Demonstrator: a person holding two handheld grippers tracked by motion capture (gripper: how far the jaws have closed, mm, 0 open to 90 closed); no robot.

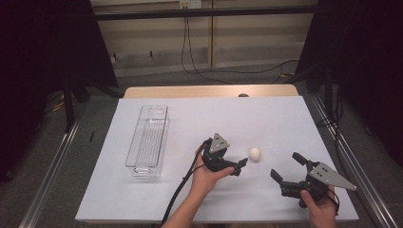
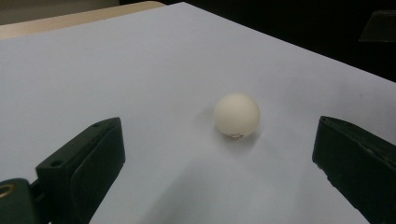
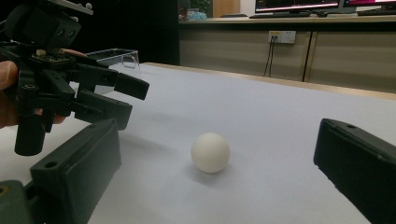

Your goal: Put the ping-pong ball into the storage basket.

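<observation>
A small white ball (image 1: 255,153) rests on the white table sheet (image 1: 266,118), right of centre. My left gripper (image 1: 240,166) is open just left of the ball, jaws pointing at it without touching. In the left gripper view the ball (image 2: 236,115) lies a little ahead of the open gripper (image 2: 218,161), between the lines of its jaws. My right gripper (image 1: 286,166) is open to the ball's near right, also aimed at it. From the right gripper view the ball (image 3: 210,152) sits ahead of that gripper (image 3: 217,127), with the left gripper (image 3: 133,100) beyond it at left.
A clear, long plastic container (image 1: 147,140) lies empty on the left part of the sheet; its corner (image 3: 119,57) shows behind the left gripper. The wooden table edge (image 1: 209,90) runs along the far side. Cables trail from both grippers toward the near edge.
</observation>
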